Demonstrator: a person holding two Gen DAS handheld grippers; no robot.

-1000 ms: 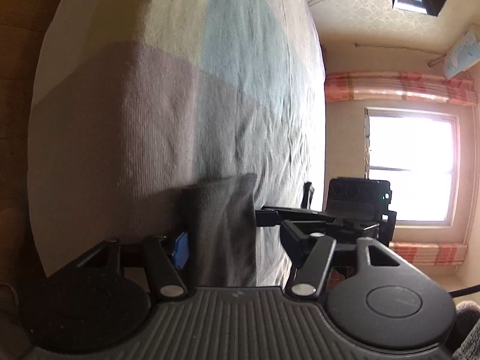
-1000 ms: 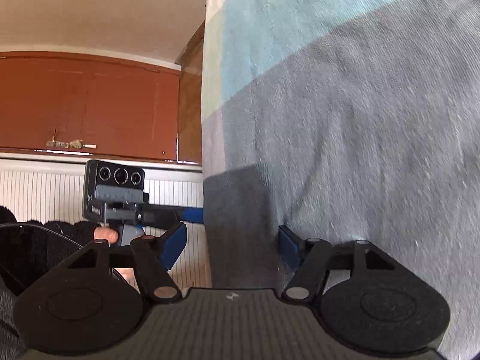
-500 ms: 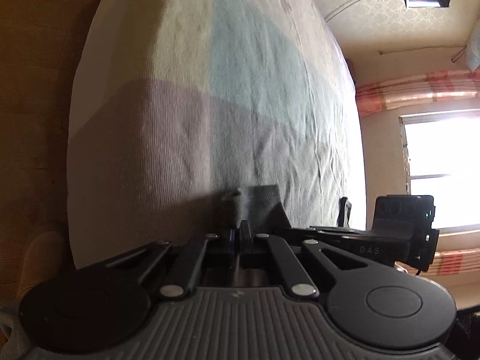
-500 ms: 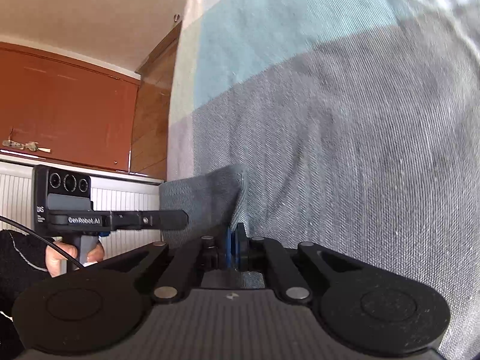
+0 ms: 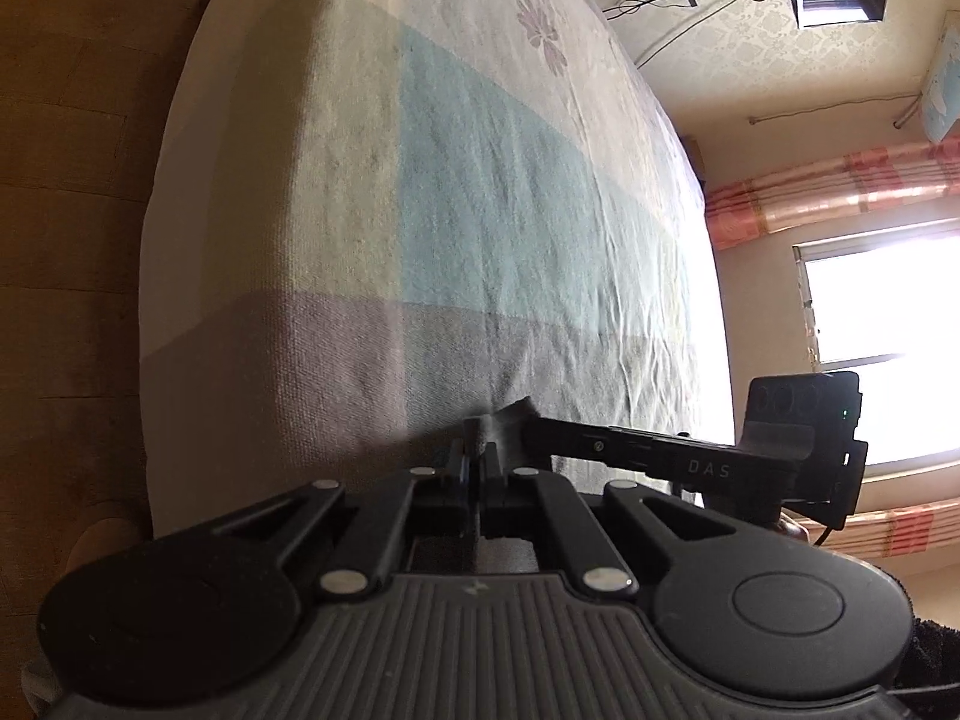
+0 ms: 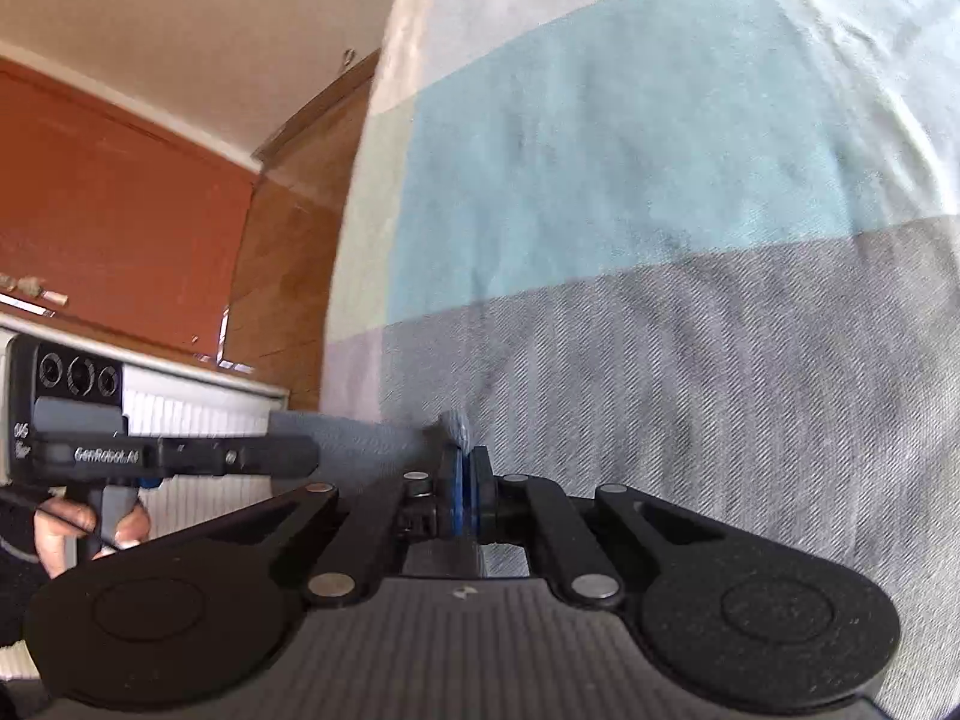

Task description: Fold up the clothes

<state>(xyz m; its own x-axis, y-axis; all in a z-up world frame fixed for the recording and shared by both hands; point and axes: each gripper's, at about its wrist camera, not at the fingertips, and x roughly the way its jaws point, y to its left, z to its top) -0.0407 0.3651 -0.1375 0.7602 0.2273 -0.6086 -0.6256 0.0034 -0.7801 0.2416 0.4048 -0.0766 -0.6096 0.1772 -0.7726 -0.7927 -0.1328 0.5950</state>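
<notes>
The 2 black claws – the left gripper [image 5: 477, 468] and the right gripper [image 6: 465, 483] – were each pinched tight on the small dark grey cloth [image 6: 354, 438], held just above the striped bed sheet [image 5: 480, 228] – grabbing looked done, folding still to do.

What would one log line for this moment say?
left tongs: shut on grey cloth | right tongs: shut on grey cloth | bedspread: beneath

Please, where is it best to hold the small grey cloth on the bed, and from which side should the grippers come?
Probably at its near edge, from the bed's foot. The grey cloth is thin and limp, so only an edge fits between flat pads. The left gripper and right gripper each pinch that edge, side by side, above the striped bedsheet.
</notes>
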